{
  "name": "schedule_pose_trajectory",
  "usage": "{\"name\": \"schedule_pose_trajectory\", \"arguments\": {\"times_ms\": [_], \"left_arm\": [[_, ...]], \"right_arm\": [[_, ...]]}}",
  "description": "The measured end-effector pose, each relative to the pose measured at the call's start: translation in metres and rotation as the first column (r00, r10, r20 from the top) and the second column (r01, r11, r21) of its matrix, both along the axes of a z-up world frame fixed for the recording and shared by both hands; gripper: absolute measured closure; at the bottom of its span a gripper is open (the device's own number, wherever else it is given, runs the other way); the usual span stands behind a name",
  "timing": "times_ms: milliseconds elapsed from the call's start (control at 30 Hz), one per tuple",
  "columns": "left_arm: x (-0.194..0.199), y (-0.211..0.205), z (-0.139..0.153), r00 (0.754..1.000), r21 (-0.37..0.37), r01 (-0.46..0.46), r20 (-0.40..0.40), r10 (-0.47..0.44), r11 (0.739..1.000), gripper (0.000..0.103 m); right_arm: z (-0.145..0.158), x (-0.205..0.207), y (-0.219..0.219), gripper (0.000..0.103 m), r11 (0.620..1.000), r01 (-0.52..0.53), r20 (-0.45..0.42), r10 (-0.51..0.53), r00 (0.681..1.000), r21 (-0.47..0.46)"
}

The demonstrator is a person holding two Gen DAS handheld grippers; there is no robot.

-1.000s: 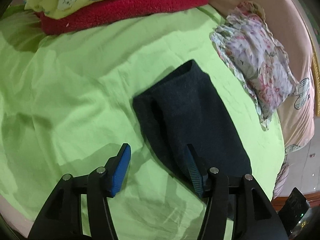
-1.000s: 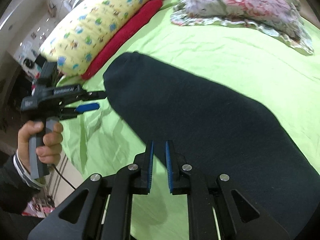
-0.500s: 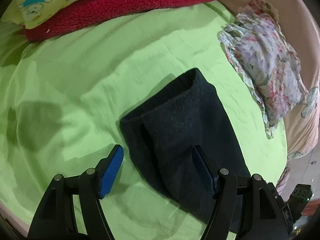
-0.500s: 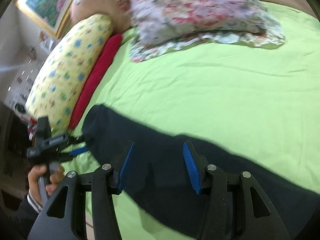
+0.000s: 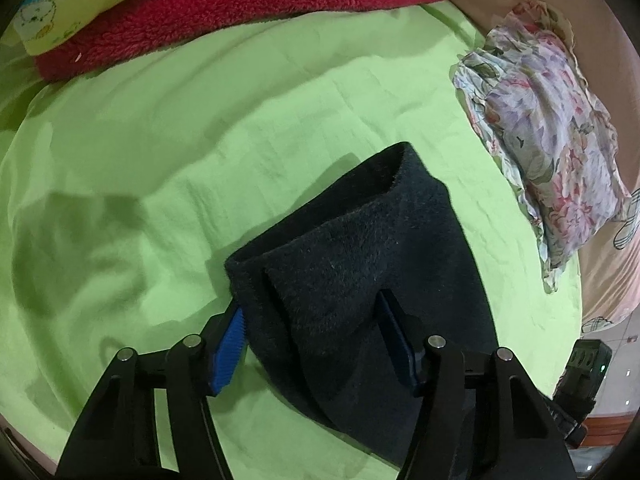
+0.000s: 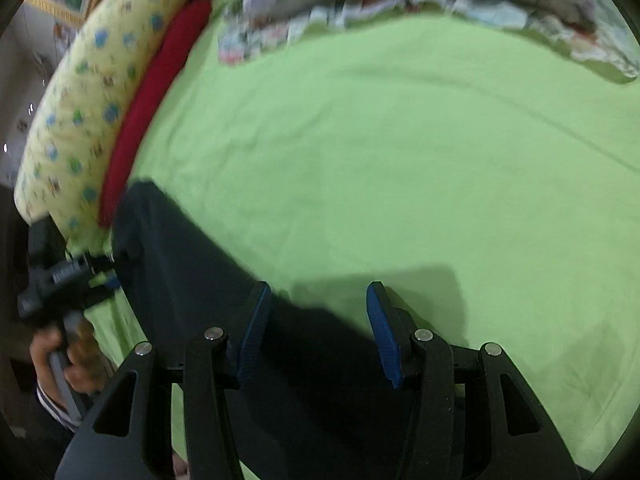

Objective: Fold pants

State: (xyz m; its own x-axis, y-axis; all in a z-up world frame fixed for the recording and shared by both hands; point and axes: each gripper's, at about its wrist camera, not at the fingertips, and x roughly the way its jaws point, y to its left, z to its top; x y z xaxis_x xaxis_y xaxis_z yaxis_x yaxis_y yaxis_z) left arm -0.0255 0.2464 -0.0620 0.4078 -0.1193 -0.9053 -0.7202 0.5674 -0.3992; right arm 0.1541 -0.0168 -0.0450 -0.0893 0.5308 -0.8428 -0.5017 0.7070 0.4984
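The dark navy pants (image 5: 360,264) lie folded into a long strip on the green sheet (image 5: 200,140). My left gripper (image 5: 312,340) straddles the near corner of their open end, jaws closing. One blue pad (image 5: 230,344) is at the cloth's outer edge and the other rests over the fabric, with no visible pinch. In the right wrist view my right gripper (image 6: 318,332) stands open over the far long edge of the pants (image 6: 192,280). Dark cloth lies under its left finger and green sheet under its right. The left gripper (image 6: 76,276), held by a hand (image 6: 64,356), shows at the pants' left end.
A red fleece blanket (image 5: 224,12) and a yellow printed pillow (image 5: 60,12) lie along the far side of the bed. A floral pillow (image 5: 548,120) sits on the right. The sheet's edge curves along the lower left, and a black device (image 5: 580,380) shows at the lower right.
My left gripper has come down onto the pants' end and now straddles its corner. My right gripper went from shut to open and swung across to the pants' far edge.
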Motion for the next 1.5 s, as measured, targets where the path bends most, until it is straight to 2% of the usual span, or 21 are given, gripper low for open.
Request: {"name": "schedule_pose_trajectory", "arguments": {"times_ms": [67,233,333,367,433,500,567,700,767,900,1000,1033,1067,1133,1200,1267,1433,1500], "left_arm": [[-0.002,0.001,0.000,1.000,0.005,-0.004,0.010,0.004,1.000,0.045],[-0.005,0.001,0.000,1.000,0.013,0.000,0.027,-0.001,1.000,0.051],[-0.005,-0.001,0.002,0.998,0.016,0.022,0.056,-0.023,1.000,0.060],[-0.005,-0.002,0.004,0.997,0.018,0.032,0.068,-0.033,0.999,0.065],[-0.006,-0.004,0.010,0.993,0.017,0.052,0.106,-0.054,0.998,0.075],[-0.011,-0.005,0.020,0.986,0.010,0.059,0.156,-0.060,0.998,0.084],[-0.021,-0.005,0.036,0.976,0.000,0.067,0.207,-0.066,0.998,0.085],[-0.051,-0.006,0.068,0.954,-0.029,0.059,0.296,-0.048,0.998,0.085],[-0.066,-0.009,0.076,0.947,-0.026,0.068,0.318,-0.057,0.997,0.085],[-0.078,-0.009,0.059,0.959,0.026,0.097,0.264,-0.101,0.995,0.085],[-0.072,-0.005,0.033,0.968,0.089,0.147,0.191,-0.162,0.985,0.083],[-0.070,-0.004,0.027,0.969,0.100,0.164,0.171,-0.179,0.981,0.081],[-0.069,-0.002,0.022,0.970,0.103,0.173,0.157,-0.187,0.980,0.076],[-0.072,0.001,0.025,0.970,0.123,0.174,0.149,-0.191,0.977,0.069],[-0.078,0.002,0.032,0.975,0.178,0.160,0.124,-0.184,0.971,0.052],[-0.084,0.004,0.040,0.978,0.217,0.149,0.112,-0.176,0.965,0.050],[-0.095,0.010,0.065,0.976,0.228,0.119,0.155,-0.156,0.966,0.050],[-0.097,0.007,0.077,0.971,0.241,0.125,0.168,-0.168,0.962,0.045]], "right_arm": [[-0.001,-0.007,0.001,0.052,1.000,-0.029,-0.002,0.029,1.000,0.008],[0.007,-0.023,0.004,0.052,0.995,-0.104,0.055,0.104,0.993,-0.004],[0.005,-0.027,0.017,0.053,0.984,-0.167,0.100,0.172,0.980,-0.057],[0.004,-0.026,0.018,0.057,0.981,-0.182,0.107,0.188,0.976,-0.064],[0.002,-0.025,0.020,0.084,0.979,-0.196,0.108,0.200,0.974,-0.052],[0.008,-0.025,0.021,0.087,0.980,-0.192,0.126,0.197,0.972,-0.057],[0.019,-0.029,0.020,0.089,0.979,-0.195,0.170,0.202,0.964,-0.061],[0.056,-0.029,0.013,0.090,0.989,-0.143,0.310,0.147,0.939,-0.035],[0.061,-0.027,0.011,0.090,0.993,-0.112,0.342,0.112,0.933,-0.019],[0.044,-0.030,0.022,0.090,0.995,-0.096,0.347,0.093,0.933,-0.007],[0.021,-0.040,0.037,0.088,0.993,-0.093,0.383,0.116,0.916,-0.077],[0.018,-0.043,0.040,0.083,0.992,-0.080,0.402,0.114,0.909,-0.099],[0.014,-0.044,0.042,0.072,0.990,-0.055,0.425,0.107,0.899,-0.133],[0.016,-0.044,0.039,0.067,0.990,-0.013,0.433,0.074,0.898,-0.142],[0.025,-0.044,0.027,0.067,0.993,0.025,0.432,0.026,0.902,-0.112],[0.038,-0.044,0.011,0.067,0.994,0.063,0.429,-0.020,0.903,-0.085],[0.058,-0.052,-0.034,0.067,0.988,0.152,0.397,-0.137,0.908,-0.007],[0.062,-0.060,-0.054,0.067,0.982,0.186,0.381,-0.178,0.907,0.016]]}}
